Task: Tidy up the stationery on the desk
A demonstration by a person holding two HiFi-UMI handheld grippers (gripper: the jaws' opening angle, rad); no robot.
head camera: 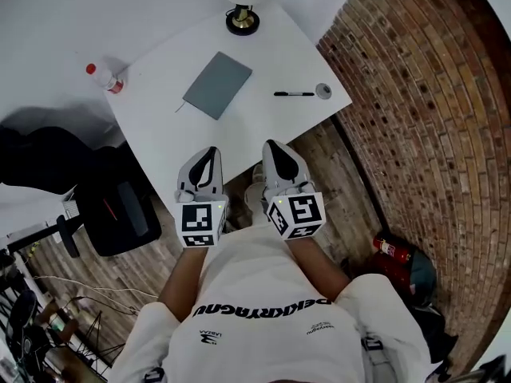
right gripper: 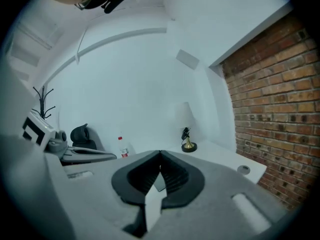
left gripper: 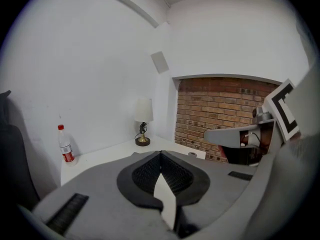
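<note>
A grey notebook (head camera: pixel 218 84) lies in the middle of the white desk (head camera: pixel 160 138). A black pen (head camera: pixel 294 94) lies to its right, next to a small grey round cap (head camera: pixel 323 91) near the desk's right edge; that cap (right gripper: pixel 243 169) also shows in the right gripper view. My left gripper (head camera: pixel 209 152) and right gripper (head camera: pixel 274 147) are side by side at the desk's near edge, pointing toward the notebook. Both are shut with nothing between their jaws. The left gripper (left gripper: pixel 160 155) and right gripper (right gripper: pixel 160 156) show closed black pads.
A table lamp (head camera: pixel 242 18) stands at the desk's far edge. A plastic bottle with a red cap (head camera: pixel 104 78) lies at the far left corner. A black chair (head camera: pixel 120 210) sits left of the desk. A brick wall (head camera: pixel 423 118) runs along the right side.
</note>
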